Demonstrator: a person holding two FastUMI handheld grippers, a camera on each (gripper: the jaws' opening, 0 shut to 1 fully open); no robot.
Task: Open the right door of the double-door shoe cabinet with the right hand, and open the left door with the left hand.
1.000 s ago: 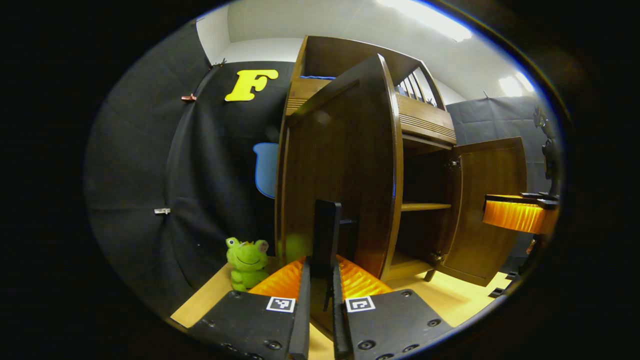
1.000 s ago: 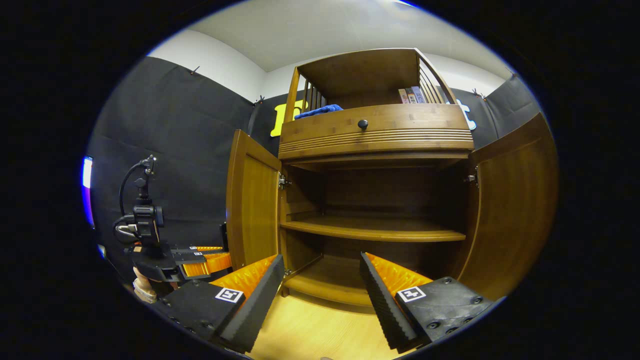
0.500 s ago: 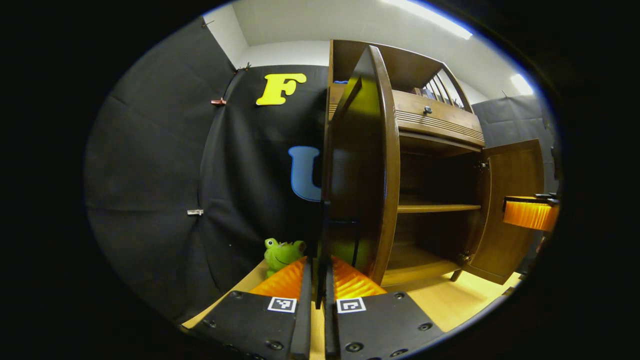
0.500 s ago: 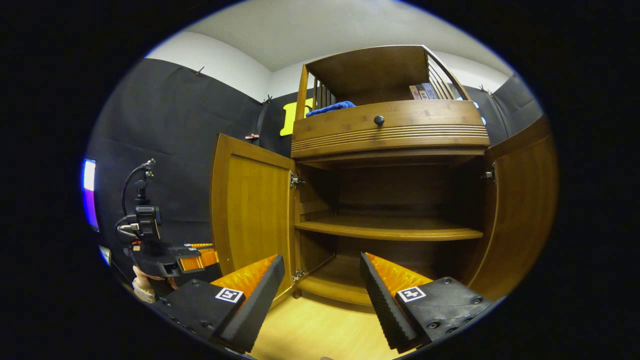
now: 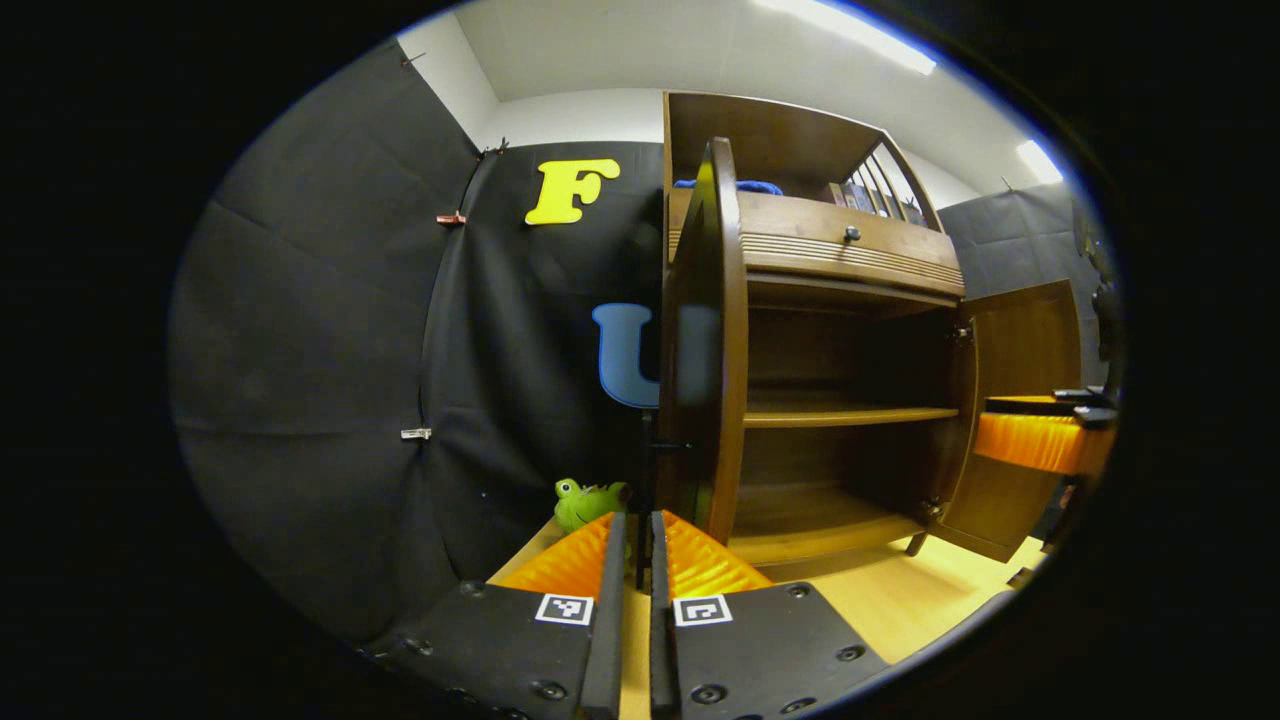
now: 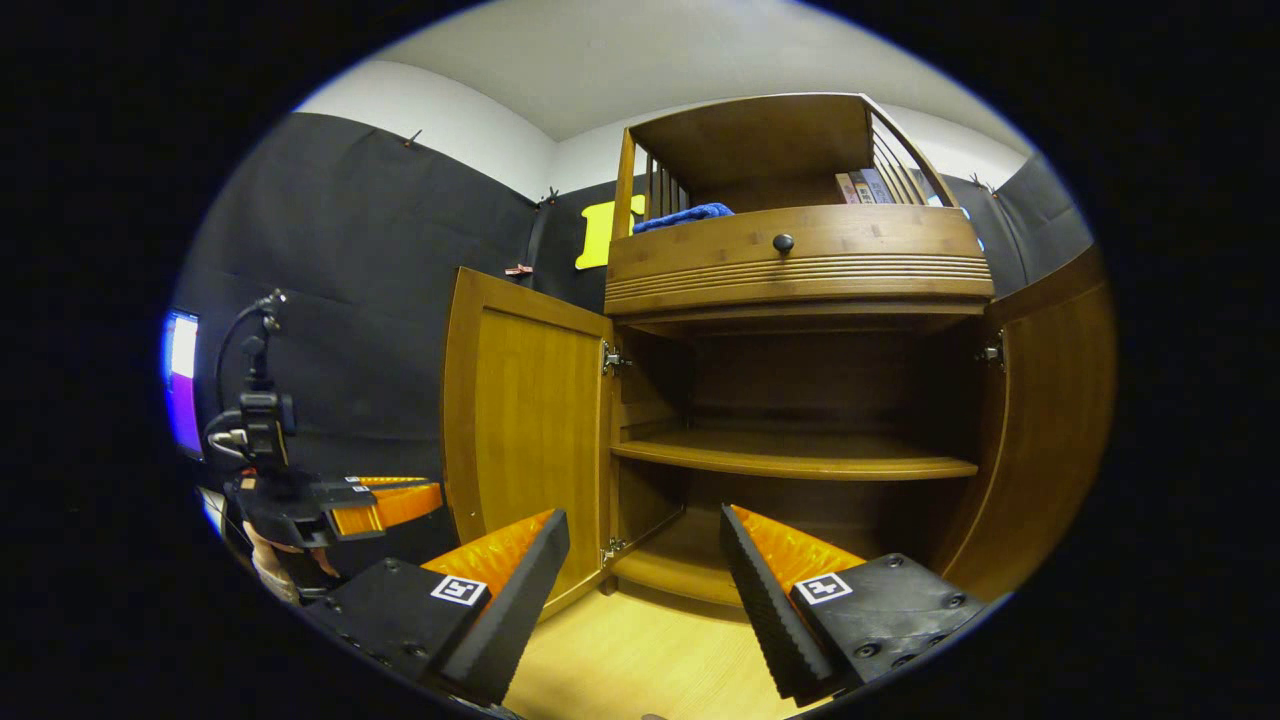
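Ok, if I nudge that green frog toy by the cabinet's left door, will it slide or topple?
The green frog toy looks soft and plush, so it is probably light and would likely scoot on the smooth wooden floor. It seems squat, so toppling looks less likely. The left door hides part of it, so its base is uncertain.
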